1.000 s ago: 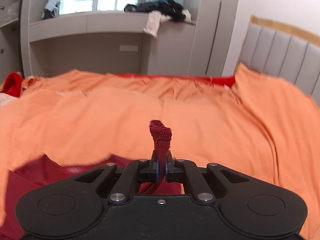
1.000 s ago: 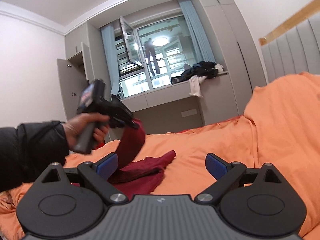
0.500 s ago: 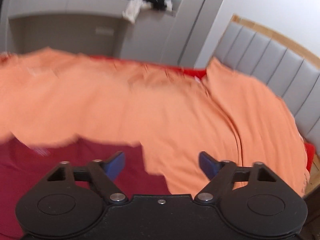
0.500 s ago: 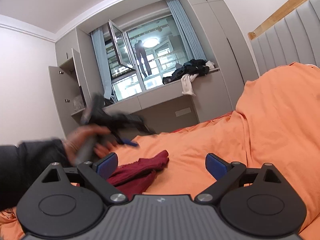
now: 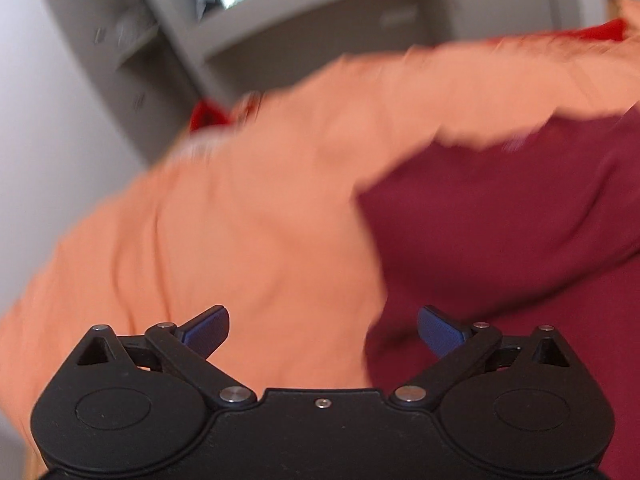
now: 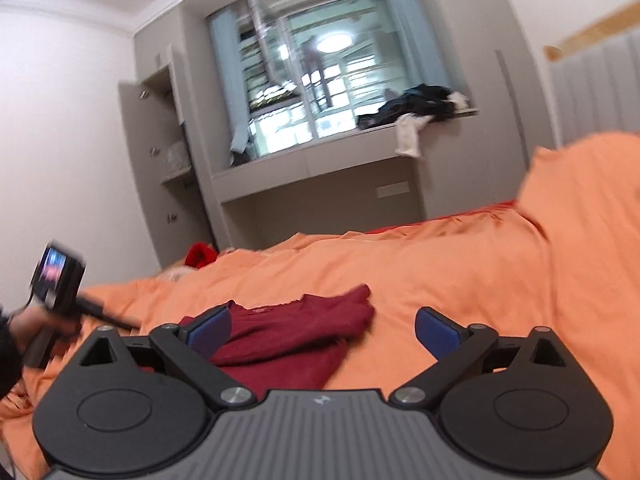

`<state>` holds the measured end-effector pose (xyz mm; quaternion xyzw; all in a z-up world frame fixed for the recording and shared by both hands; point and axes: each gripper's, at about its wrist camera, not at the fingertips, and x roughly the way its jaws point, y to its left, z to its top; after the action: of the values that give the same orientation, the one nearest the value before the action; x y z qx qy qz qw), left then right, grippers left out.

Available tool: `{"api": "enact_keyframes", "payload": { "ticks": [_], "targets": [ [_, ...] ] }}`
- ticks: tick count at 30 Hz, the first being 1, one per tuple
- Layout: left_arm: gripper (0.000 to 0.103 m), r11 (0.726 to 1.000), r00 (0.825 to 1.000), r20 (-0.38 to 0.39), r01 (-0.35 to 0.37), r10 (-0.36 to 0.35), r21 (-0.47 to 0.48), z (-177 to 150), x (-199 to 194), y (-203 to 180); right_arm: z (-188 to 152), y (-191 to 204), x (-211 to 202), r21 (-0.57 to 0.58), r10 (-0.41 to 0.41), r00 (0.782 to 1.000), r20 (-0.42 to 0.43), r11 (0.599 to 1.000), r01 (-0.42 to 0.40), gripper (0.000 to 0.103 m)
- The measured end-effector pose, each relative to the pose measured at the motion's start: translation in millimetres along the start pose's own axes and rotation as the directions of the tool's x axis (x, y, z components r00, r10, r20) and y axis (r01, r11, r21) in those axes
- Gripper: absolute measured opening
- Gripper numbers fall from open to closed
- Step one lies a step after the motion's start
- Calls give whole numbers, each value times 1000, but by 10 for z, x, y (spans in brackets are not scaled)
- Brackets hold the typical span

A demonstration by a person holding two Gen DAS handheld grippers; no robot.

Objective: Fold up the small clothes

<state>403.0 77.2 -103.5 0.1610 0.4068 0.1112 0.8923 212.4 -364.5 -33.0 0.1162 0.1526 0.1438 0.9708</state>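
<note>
Between folds: the left gripper (image 5: 323, 330) has nothing between its opening jaws, and the right gripper (image 6: 322, 330) is spread and empty. The maroon garment (image 6: 296, 334) lies half-folded on the orange bedspread (image 6: 460, 272). Next, regrip an edge.

We see even, soft daylight from the window (image 6: 308, 92) at upper centre, where a ceiling lamp's reflection (image 6: 334, 42) glares. The left wrist view is heavily motion-blurred: the orange bedspread (image 5: 248, 216) smears, only the tool body stays sharp. Both frames bow at the edges, with dark corners.
</note>
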Motion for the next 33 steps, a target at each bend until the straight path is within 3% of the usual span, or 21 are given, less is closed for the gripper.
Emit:
{"api": "enact_keyframes", "payload": {
  "ticks": [2, 5, 8, 13, 17, 19, 23, 27, 30, 33],
  "targets": [
    [98, 1000, 999, -43, -19, 19, -2, -149, 206, 4, 133, 44, 353, 7, 18, 999, -38, 1000, -18, 101],
    [99, 998, 998, -42, -48, 49, 31, -213, 403, -58, 176, 121, 810, 7, -27, 997, -71, 1000, 28, 100],
    [101, 996, 997, -19, -69, 70, 58, -118, 521, -139, 94, 224, 1071, -24, -61, 996, -57, 998, 60, 100],
    [103, 987, 992, -23, -118, 121, 108, -130, 639, -206, -28, 347, 1475, -86, -83, 991, -102, 994, 74, 100],
    [103, 994, 993, -75, -85, 90, 73, -186, 608, -82, -200, 335, 1763, -203, -211, 965, -157, 963, 177, 99],
    [103, 991, 993, -76, -87, 95, 104, -162, 494, -64, -248, 274, 1829, -192, -220, 957, -189, 964, 184, 96],
    [102, 994, 996, -10, -93, 93, 63, 8, 91, 71, -194, 206, 1820, -151, -166, 973, -157, 978, 143, 96],
    [102, 999, 996, 84, -31, 33, -30, 236, -64, 122, -145, 150, 1931, -107, -150, 972, -183, 985, 132, 89],
    [102, 998, 994, 98, -37, 42, -53, 393, 178, 28, -148, 135, 1987, -112, -164, 968, -192, 983, 145, 87],
    [102, 995, 989, 109, -93, 97, -49, 620, 551, -62, -163, 180, 1981, -129, -152, 971, -186, 983, 130, 87]
  ]
}}
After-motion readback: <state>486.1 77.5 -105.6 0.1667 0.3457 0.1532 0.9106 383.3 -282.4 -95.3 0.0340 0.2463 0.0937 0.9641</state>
